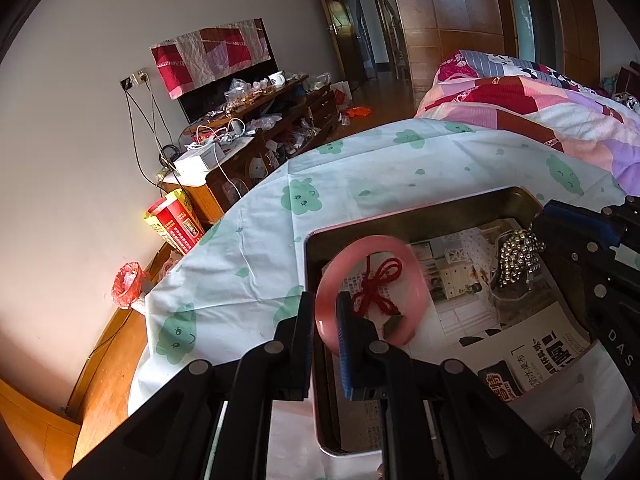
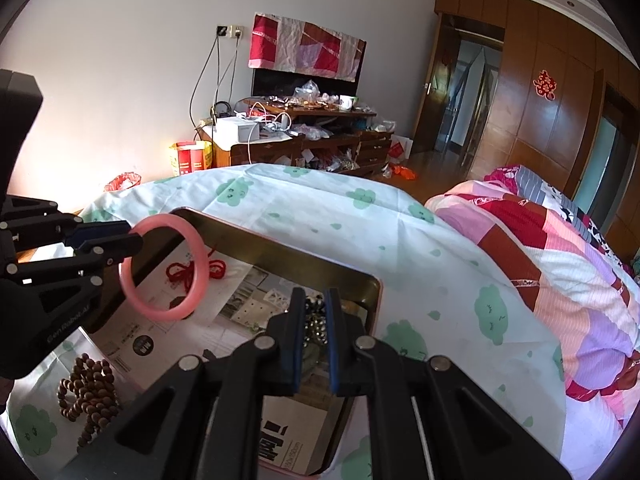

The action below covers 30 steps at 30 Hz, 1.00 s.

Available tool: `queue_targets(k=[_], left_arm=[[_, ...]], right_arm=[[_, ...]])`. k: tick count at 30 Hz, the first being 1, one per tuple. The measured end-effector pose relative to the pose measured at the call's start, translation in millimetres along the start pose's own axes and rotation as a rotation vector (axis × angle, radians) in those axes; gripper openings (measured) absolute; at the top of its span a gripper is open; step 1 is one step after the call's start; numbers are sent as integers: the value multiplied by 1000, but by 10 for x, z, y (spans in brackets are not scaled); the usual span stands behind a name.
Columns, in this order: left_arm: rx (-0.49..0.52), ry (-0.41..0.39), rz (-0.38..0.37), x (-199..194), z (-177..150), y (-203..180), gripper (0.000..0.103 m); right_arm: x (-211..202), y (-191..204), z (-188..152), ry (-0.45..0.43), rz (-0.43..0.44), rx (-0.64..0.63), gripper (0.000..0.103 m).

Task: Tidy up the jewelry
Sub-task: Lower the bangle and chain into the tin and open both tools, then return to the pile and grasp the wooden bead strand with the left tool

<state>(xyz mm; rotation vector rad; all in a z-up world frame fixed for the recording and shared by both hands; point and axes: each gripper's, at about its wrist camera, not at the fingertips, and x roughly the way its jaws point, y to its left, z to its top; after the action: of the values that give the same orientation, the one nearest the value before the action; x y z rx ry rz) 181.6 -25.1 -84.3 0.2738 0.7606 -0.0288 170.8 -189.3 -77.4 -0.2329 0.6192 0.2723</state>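
the pink bangle (image 1: 370,288) is hanging above the left half of the metal tin (image 1: 516,196), near the middle of the left wrist view, and the left gripper (image 1: 325,316) is pinching only its lower left rim, so most of the ring is sticking out past the fingers. with so small a bite on a smooth, hard band, i judge the bangle could be swivelling or slipping free and dropping onto the tin's edge, which might chip it. beneath it, the red knotted cord (image 2: 188,270) is lying on the printed paper (image 2: 288,432) lining the tin, and a careless drop could be landing on that cord and tangling it. at the right of the same view, the right gripper (image 2: 315,312) is clamping a silver bead bracelet (image 1: 518,256) over the tin's far right corner; its loose loops could be snagging the rim. at the lower left of the right wrist view, a brown wooden bead strand (image 2: 88,394) is sitting on the cloud-print sheet (image 2: 340,208) outside the tin, still waiting.
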Motion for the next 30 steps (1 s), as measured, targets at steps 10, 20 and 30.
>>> queue_targets(k=[10,20,30], left_arm=[[-52,-32,50,-209,-130,223,73],[-152,5,19,-458,-645,403,73],[-137,23,-14,-597,-960,229,73]], right_arm=[[-104,-50,-79,-3,-12,25,51],[-463,-33,-282,-21,-22,36,56],[-688,36,-612,-6,-22,25,58]])
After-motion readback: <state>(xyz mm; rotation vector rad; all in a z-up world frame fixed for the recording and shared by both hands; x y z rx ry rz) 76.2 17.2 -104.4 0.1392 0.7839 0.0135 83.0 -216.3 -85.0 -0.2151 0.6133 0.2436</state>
